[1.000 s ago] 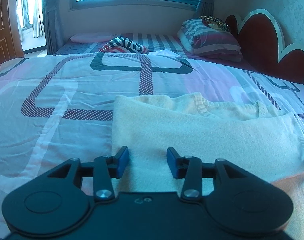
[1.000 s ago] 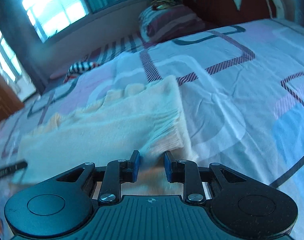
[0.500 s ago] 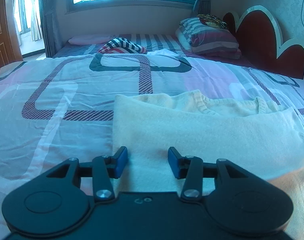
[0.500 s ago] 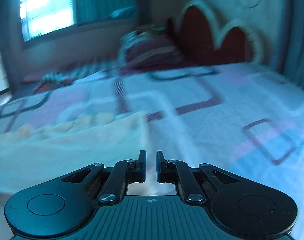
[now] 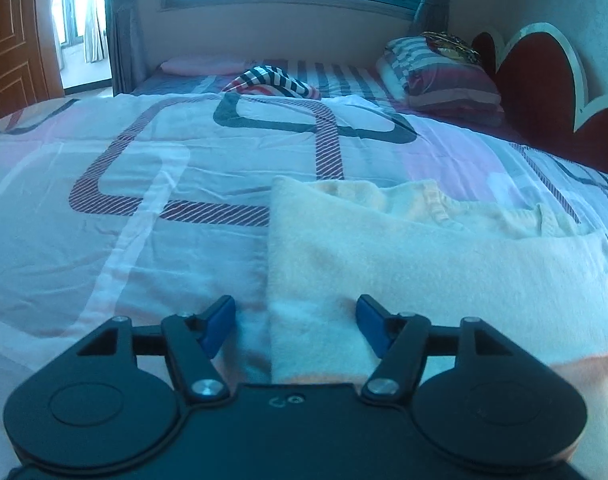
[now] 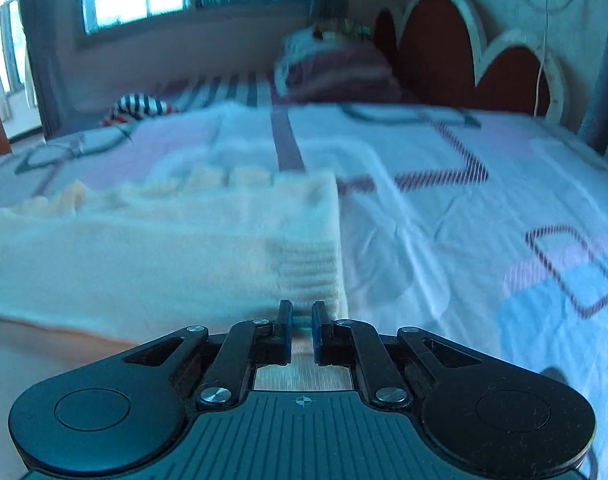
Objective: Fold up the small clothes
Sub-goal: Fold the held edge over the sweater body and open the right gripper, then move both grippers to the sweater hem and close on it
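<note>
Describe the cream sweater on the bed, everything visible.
The cream sweater looks like a soft, fuzzy knit lying flat on the patterned bedsheet, folded over itself so that a ribbed neckline shows at its far edge. A ribbed hem band runs down its right side. The left gripper is open astride the near-left edge. The right gripper, jaws nearly together, sits at the near hem corner; whether it pinches the knit is unclear.

Your cream knit garment (image 5: 423,264) lies folded flat on the bed, lower right of the frame, ribbed hem (image 6: 311,264) at its right end.
</note>
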Motion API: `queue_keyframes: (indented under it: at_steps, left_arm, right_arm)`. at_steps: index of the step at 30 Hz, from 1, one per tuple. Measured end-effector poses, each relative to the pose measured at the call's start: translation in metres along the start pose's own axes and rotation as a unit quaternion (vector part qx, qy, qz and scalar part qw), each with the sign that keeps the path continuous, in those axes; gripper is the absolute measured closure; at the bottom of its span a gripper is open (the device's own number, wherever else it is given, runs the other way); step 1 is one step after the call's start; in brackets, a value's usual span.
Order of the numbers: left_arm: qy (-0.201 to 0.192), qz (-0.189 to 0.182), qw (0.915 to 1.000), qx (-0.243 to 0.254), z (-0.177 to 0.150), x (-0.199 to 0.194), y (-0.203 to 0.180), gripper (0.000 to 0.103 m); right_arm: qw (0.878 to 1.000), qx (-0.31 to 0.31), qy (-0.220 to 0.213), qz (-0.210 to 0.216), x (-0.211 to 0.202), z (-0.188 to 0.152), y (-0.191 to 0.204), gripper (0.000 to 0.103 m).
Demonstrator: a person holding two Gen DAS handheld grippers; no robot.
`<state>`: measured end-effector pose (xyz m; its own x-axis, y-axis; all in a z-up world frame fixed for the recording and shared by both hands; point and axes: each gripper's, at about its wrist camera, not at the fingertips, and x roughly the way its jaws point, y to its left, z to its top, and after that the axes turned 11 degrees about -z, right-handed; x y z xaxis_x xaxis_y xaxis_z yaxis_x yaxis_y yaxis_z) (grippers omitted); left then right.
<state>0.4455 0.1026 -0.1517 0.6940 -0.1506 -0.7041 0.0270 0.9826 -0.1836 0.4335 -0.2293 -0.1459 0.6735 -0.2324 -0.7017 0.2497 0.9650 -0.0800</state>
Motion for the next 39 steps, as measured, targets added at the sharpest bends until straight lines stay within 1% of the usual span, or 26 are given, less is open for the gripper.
queue_keyframes:
  at_steps: [3, 4, 6, 9, 13, 15, 16, 17, 18, 19, 21, 22, 24, 25, 28, 34, 37, 39]
  left_arm:
    - [-0.003, -0.003, 1.0000, 0.003, -0.003, -0.011, -0.004, 0.041]
    - [-0.006, -0.007, 0.9999, 0.005, -0.004, -0.015, -0.006, 0.041]
    - [-0.011, -0.015, 0.9997, 0.015, -0.005, -0.024, -0.014, 0.041]
    - [-0.012, -0.033, 0.9987, 0.037, -0.010, -0.034, -0.034, 0.040]
    - [0.003, -0.065, 0.9963, 0.056, -0.021, -0.041, -0.064, 0.040]
    - [0.013, -0.075, 0.9948, 0.068, -0.028, -0.041, -0.078, 0.040]
    - [0.019, -0.077, 0.9940, 0.075, -0.033, -0.041, -0.085, 0.040]
    - [0.025, -0.078, 0.9933, 0.082, -0.038, -0.040, -0.092, 0.040]
    - [0.030, -0.074, 0.9930, 0.087, -0.042, -0.038, -0.096, 0.044]
    - [0.036, -0.064, 0.9933, 0.089, -0.046, -0.036, -0.099, 0.044]
    - [0.053, -0.065, 0.9935, 0.077, -0.052, -0.030, -0.097, 0.043]
    - [0.054, -0.063, 0.9940, 0.072, -0.055, -0.030, -0.095, 0.043]
    - [0.048, -0.054, 0.9942, 0.079, -0.060, -0.032, -0.096, 0.042]
    - [0.048, -0.052, 0.9941, 0.082, -0.062, -0.032, -0.096, 0.042]
    - [0.047, -0.044, 0.9946, 0.082, -0.066, -0.036, -0.095, 0.041]
    - [0.049, -0.026, 0.9955, 0.077, -0.073, -0.048, -0.096, 0.040]
    - [0.053, -0.023, 0.9956, 0.074, -0.079, -0.062, -0.098, 0.042]
    - [0.048, -0.027, 0.9961, 0.069, -0.086, -0.076, -0.102, 0.042]
  right_arm:
    - [1.000, 0.002, -0.004, -0.007, -0.004, 0.002, -0.001, 0.096]
    - [1.000, 0.006, -0.010, -0.001, -0.008, 0.003, -0.002, 0.096]
    - [0.999, 0.010, -0.019, 0.030, -0.019, 0.004, 0.000, 0.096]
    - [0.998, -0.006, -0.021, 0.066, -0.031, 0.004, 0.015, 0.096]
    - [0.993, -0.026, -0.011, 0.112, -0.041, -0.005, 0.041, 0.093]
    - [0.991, -0.034, -0.007, 0.129, -0.047, -0.012, 0.053, 0.086]
    - [0.989, -0.039, -0.006, 0.140, -0.050, -0.016, 0.060, 0.073]
    - [0.988, -0.044, -0.005, 0.146, -0.053, -0.019, 0.065, 0.057]
    - [0.988, -0.049, -0.005, 0.149, -0.055, -0.022, 0.069, 0.053]
    - [0.988, -0.057, -0.007, 0.147, -0.057, -0.027, 0.073, 0.053]
    - [0.988, -0.074, -0.005, 0.137, -0.056, -0.032, 0.075, 0.053]
    - [0.987, -0.077, 0.004, 0.138, -0.054, -0.035, 0.075, 0.053]
    - [0.988, -0.085, 0.013, 0.128, -0.049, -0.041, 0.070, 0.053]
    - [0.989, -0.091, 0.011, 0.117, -0.048, -0.045, 0.065, 0.053]
    - [0.990, -0.096, 0.009, 0.103, -0.048, -0.052, 0.048, 0.053]
    - [0.994, -0.081, 0.016, 0.076, -0.052, -0.066, 0.004, 0.053]
    - [0.994, -0.074, 0.021, 0.077, -0.059, -0.071, -0.013, 0.053]
    - [0.993, -0.073, 0.019, 0.096, -0.071, -0.073, -0.018, 0.053]
